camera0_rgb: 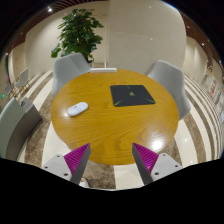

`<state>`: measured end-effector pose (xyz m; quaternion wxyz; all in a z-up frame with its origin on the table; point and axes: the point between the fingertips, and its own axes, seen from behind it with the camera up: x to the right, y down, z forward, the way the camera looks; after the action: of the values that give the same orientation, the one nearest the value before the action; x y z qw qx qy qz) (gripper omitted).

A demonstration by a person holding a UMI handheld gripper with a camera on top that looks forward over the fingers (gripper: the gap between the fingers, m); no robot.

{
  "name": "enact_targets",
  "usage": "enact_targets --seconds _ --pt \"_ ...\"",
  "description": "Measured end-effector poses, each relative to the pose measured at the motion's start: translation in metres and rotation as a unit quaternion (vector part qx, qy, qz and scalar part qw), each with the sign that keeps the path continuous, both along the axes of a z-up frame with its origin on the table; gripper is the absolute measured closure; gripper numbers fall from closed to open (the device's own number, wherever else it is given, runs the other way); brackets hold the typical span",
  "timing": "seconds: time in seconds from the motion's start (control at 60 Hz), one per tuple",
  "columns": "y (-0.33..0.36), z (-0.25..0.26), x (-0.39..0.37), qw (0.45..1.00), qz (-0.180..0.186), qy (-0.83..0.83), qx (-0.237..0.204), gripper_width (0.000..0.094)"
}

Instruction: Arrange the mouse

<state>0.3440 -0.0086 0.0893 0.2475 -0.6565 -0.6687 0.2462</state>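
A white mouse [77,108] lies on the left part of a round wooden table [110,135]. A dark mouse mat [130,95] lies on the far right part of the table, well apart from the mouse. My gripper [112,158] hangs over the table's near edge, far short of both. Its two fingers, with magenta pads [78,157], stand wide apart and hold nothing.
Several grey chairs ring the table: one at the far left [68,68], one at the far right [168,75], one at the near left [15,128]. A potted green plant [78,32] stands behind. Marble floor [100,172] shows below the near edge.
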Motion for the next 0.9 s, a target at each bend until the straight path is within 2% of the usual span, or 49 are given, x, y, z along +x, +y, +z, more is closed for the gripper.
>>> enact_targets --seconds 0.083,0.25,0.383,0.633,0.9 --pt "-0.013 -0.001 -0.003 1.0 0.015 -0.001 -0.007 0.007" --pt "-0.11 -0.017 -0.036 0.999 0.044 -0.003 -0.016 0.0067" --pt "-0.159 -0.029 -0.061 0.998 0.056 0.004 -0.013 0.0066" --pt "-0.197 -0.059 -0.109 0.999 0.034 0.01 -0.013 0.0068" --pt "-0.199 -0.096 -0.18 1.0 -0.006 0.001 -0.017 0.007"
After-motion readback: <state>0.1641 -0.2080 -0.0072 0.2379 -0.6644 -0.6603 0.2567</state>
